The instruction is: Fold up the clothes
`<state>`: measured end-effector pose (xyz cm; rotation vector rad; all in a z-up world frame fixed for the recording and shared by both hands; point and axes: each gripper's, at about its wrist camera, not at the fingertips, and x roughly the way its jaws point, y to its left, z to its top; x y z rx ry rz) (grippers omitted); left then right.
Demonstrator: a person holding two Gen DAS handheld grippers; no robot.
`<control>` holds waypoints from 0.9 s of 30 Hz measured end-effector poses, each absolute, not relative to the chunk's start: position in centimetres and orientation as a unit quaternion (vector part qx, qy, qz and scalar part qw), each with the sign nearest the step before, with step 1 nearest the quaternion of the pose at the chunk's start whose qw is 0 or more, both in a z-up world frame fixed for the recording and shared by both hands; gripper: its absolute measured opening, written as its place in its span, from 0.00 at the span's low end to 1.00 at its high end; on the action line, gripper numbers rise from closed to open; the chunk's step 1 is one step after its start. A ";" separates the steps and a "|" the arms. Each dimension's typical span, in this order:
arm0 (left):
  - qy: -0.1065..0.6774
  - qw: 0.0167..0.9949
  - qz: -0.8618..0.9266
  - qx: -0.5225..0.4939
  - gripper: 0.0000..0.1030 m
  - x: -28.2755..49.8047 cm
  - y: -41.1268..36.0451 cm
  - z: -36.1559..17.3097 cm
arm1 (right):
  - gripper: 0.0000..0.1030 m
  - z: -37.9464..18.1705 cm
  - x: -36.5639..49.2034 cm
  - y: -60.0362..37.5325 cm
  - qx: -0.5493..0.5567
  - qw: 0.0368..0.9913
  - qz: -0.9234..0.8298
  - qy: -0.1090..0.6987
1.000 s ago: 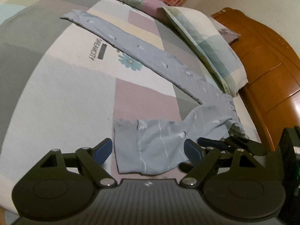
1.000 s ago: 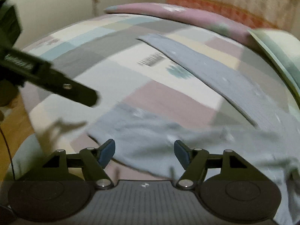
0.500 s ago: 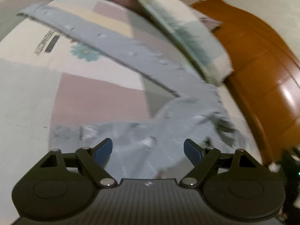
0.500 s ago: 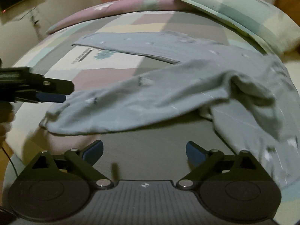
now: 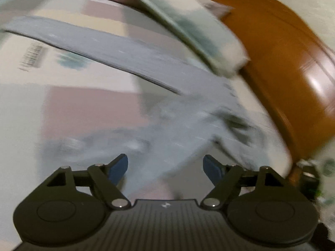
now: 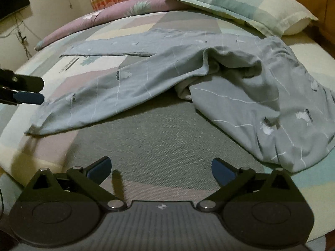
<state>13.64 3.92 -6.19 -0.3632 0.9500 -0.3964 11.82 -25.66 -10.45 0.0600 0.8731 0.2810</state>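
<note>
Grey printed cotton trousers (image 6: 188, 83), spread unfolded on patchwork-print bed sheet (image 6: 163, 129), one leg lately dragged askew; left gripper (image 5: 166, 167) now nearer the waist, right gripper (image 6: 161, 167) drawn back, both wide open, empty: folding unsettled

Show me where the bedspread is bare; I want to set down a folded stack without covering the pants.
The widest bare patch is the grey square of bedspread between the right tool and the grey pants. A smaller one lies between the two legs. The pillow end is crowded with bunched waist fabric.
</note>
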 end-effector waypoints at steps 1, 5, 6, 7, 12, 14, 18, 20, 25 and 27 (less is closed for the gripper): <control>0.458 0.850 -0.196 -0.173 0.78 13.5 3.3 -6.6 | 1.00 -10.5 11.7 -25.6 0.025 0.897 0.136 0.419; 0.482 0.829 -0.226 -0.173 0.78 13.1 0.7 -8.4 | 1.00 -10.4 11.4 -26.0 0.026 0.899 0.143 0.412; 0.488 0.824 -0.233 -0.173 0.78 13.0 0.1 -8.9 | 1.00 -10.4 11.4 -26.2 0.030 0.900 0.146 0.410; 0.493 0.818 -0.240 -0.173 0.78 12.8 -0.6 -9.3 | 1.00 -10.4 11.4 -26.4 0.035 0.900 0.148 0.408; 0.485 0.803 -0.231 -0.260 0.79 12.3 1.3 -10.5 | 1.00 -10.6 11.1 -26.7 0.044 0.903 0.156 0.398; 0.471 0.804 -0.223 -0.287 0.79 11.9 2.1 -10.9 | 1.00 -10.6 11.1 -26.6 0.041 0.904 0.156 0.395; 0.445 0.824 -0.186 -0.297 0.79 11.1 3.2 -10.8 | 1.00 -10.6 11.0 -26.4 0.033 0.905 0.156 0.395; 0.437 0.833 -0.163 -0.297 0.79 10.7 4.1 -10.4 | 1.00 -10.6 11.0 -26.6 0.033 0.905 0.156 0.394; 0.429 0.834 -0.113 -0.327 0.79 9.3 7.4 -10.5 | 1.00 -10.6 11.0 -26.9 0.044 0.905 0.155 0.393; 0.413 0.833 -0.092 -0.357 0.79 8.5 8.9 -10.9 | 1.00 -10.6 11.0 -26.7 0.042 0.905 0.153 0.394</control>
